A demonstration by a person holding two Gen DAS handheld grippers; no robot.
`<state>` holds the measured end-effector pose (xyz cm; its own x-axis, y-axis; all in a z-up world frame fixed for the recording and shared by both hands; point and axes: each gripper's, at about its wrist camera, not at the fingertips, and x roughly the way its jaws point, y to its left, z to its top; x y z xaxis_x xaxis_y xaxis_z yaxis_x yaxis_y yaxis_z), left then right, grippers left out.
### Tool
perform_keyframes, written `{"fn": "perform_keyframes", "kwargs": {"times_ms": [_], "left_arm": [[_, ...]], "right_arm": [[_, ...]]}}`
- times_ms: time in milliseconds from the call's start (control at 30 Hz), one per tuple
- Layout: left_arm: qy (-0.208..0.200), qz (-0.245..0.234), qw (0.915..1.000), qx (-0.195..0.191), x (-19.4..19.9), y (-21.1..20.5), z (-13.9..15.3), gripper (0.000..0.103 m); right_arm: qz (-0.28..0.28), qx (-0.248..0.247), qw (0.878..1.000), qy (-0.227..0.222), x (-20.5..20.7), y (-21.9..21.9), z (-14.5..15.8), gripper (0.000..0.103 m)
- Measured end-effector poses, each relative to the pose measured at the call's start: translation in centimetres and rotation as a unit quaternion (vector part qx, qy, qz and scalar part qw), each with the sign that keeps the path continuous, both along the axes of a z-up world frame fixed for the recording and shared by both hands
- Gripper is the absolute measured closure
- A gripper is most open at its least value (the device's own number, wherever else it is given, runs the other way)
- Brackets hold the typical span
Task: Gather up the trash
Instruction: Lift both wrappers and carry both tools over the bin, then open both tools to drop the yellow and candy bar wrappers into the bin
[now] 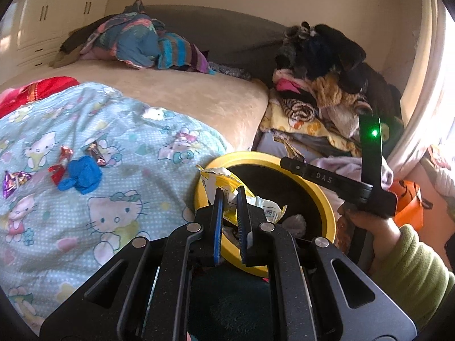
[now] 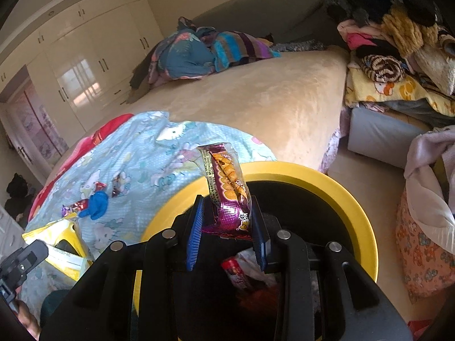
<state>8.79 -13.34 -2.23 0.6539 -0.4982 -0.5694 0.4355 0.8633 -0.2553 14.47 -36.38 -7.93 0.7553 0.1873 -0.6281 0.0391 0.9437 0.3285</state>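
Right tool grips a crinkled purple biscuit wrapper.

- The lower part of the crumpled yellow-and-white snack wrapper was hidden behind the left tool's blue pads.
- The round yellow-rimmed black trash bin had its near rim covered by the right tool; its contents were dark and hard to tell apart.
- The print on the purple biscuit packet was too small to read.
- The small shiny candy wrappers beside the crumpled blue glove were too small to identify.
- The green-sleeved arm was cut off by the picture's edge.
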Motion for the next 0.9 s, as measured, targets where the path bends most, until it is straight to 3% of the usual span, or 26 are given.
{"fn": "perform_keyframes", "kwargs": {"times_ms": [733, 767, 800, 833, 867, 900], "left_arm": [[0.036, -0.028, 0.9980, 0.043, 3.6, -4.7, -3.8, 0.095], [0.036, -0.028, 0.9981, 0.042, 3.7, -4.7, -3.8, 0.086], [0.035, -0.028, 0.9982, 0.039, 3.8, -4.6, -3.7, 0.077], [0.031, -0.025, 0.9985, 0.038, 3.7, -4.5, -3.6, 0.059], [0.025, -0.022, 0.9987, 0.039, 3.6, -4.4, -3.4, 0.052], [0.022, -0.021, 0.9988, 0.039, 3.5, -4.3, -3.2, 0.051]], "right_arm": [[-0.025, 0.025, 0.998, 0.056, 0.5, -3.5, -3.3, 0.071], [-0.029, 0.026, 0.998, 0.056, 0.5, -3.6, -3.2, 0.070], [-0.034, 0.031, 0.997, 0.056, 0.4, -3.9, -3.2, 0.062], [-0.038, 0.036, 0.997, 0.054, 0.3, -4.1, -3.1, 0.050], [-0.042, 0.041, 0.997, 0.050, 0.2, -4.2, -3.0, 0.045], [-0.044, 0.042, 0.997, 0.048, 0.2, -4.3, -2.8, 0.043]]}}
